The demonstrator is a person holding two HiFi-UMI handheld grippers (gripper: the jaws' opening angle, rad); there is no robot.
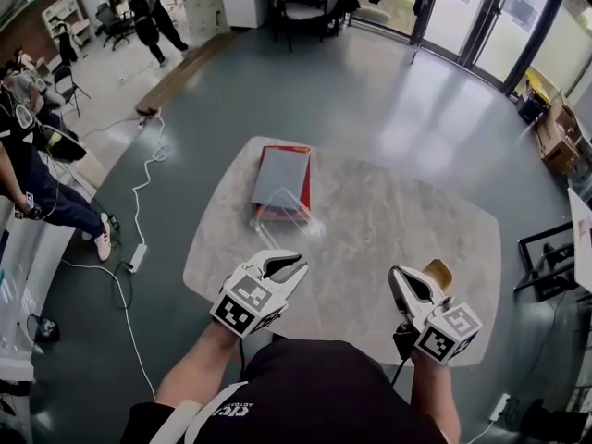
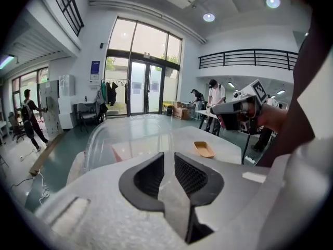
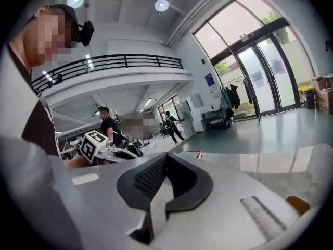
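Observation:
My left gripper (image 1: pixel 302 265) hovers over the near left part of the marble table (image 1: pixel 388 211). Its jaws stand open by a narrow gap (image 2: pixel 169 163) with nothing between them. Just beyond its tips lies a clear plastic cover (image 1: pixel 289 213), resting against a flat red and grey box (image 1: pixel 282 178). The same clear cover (image 2: pixel 119 137) fills the left gripper view's middle. My right gripper (image 1: pixel 396 274) is over the near right of the table, and its jaws are shut and empty (image 3: pixel 166 158). A small tan tray (image 1: pixel 438 272) lies right beside it, also visible as the tan tray (image 2: pixel 204 149).
White cables and a power strip (image 1: pixel 137 257) trail over the grey floor left of the table. People sit and stand at the far left (image 1: pixel 37 183). Cardboard boxes (image 1: pixel 555 137) stand at the right by the glass doors. A black frame (image 1: pixel 546 257) is near the table's right edge.

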